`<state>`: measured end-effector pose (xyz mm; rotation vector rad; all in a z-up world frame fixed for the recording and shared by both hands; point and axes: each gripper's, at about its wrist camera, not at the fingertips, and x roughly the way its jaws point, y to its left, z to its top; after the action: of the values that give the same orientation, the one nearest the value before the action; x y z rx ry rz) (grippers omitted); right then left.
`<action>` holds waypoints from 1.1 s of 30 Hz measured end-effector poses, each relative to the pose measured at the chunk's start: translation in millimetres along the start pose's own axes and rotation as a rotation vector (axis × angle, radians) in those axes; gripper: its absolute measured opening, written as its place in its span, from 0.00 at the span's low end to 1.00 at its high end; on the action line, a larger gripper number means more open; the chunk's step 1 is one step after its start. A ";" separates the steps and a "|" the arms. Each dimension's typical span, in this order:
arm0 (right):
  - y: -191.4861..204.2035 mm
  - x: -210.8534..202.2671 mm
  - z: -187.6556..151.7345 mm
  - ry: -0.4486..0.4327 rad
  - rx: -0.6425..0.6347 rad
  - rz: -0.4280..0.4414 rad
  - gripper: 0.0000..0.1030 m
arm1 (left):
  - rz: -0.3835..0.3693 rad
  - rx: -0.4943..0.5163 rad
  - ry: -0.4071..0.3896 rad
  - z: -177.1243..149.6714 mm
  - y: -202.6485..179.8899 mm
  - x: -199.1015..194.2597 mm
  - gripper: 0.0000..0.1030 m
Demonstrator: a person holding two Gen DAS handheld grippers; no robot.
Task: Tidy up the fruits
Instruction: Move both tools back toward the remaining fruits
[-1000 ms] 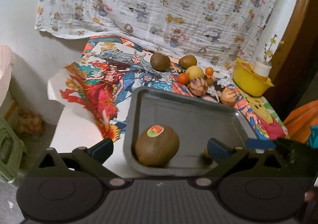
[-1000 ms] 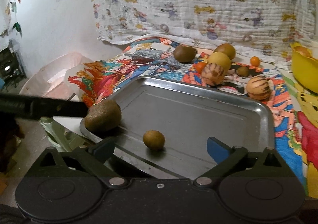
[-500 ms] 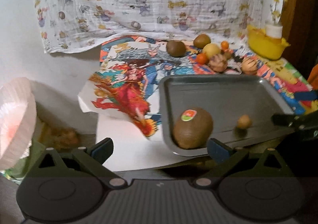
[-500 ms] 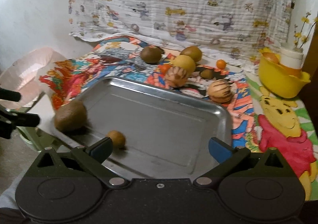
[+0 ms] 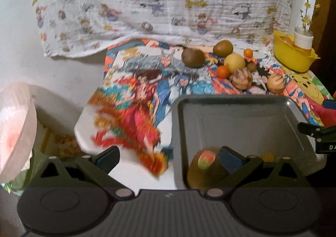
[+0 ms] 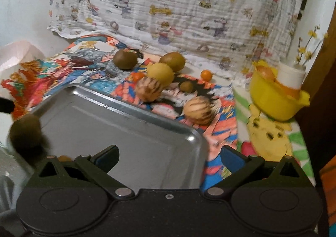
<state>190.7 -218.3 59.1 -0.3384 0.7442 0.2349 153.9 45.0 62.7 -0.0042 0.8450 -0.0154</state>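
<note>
Grey metal tray (image 5: 241, 119) lies on the bench's cartoon cloth (image 5: 134, 94), holding our big stickered kiwi (image 5: 204, 168) at its near left corner and a small brown fruit (image 5: 268, 156) beside it. Our left gripper (image 5: 169, 158) has its fingers spread wide, gripping nothing; our right gripper (image 6: 169, 158) is likewise spread and empty over the tray's right corner. Beyond the tray sit more kiwis (image 6: 125, 59), a yellow fruit (image 6: 160, 73), two striped fruits (image 6: 198, 108) and small oranges (image 6: 206, 74), near a yellow bowl (image 6: 275, 100).
</note>
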 end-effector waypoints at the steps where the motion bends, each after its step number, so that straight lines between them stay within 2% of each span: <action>1: -3.0 3.8 3.3 -0.005 -0.005 -0.006 0.99 | 0.003 0.004 -0.006 5.1 -2.8 2.1 0.99; 9: -19.9 35.4 21.4 -0.015 0.003 -0.006 0.99 | -0.047 -0.005 -0.025 43.7 -25.6 30.2 0.99; 18: -26.2 64.1 29.6 -0.018 -0.081 -0.051 0.99 | -0.089 0.040 -0.005 65.2 -54.3 65.1 0.99; 25: -48.1 83.4 38.2 0.009 -0.047 -0.053 0.99 | -0.175 -0.013 -0.002 93.8 -69.2 91.8 0.99; 30: -62.6 102.0 42.6 0.025 0.020 -0.015 0.99 | -0.244 -0.072 0.023 110.5 -83.0 117.9 0.99; 33: -66.5 115.1 42.4 0.037 0.041 0.003 0.97 | -0.258 -0.095 0.035 116.5 -90.0 132.7 0.99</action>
<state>320.8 -253.1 22.5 -0.3030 0.7853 0.2163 328.0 -47.3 41.7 -0.2031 0.8753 -0.2179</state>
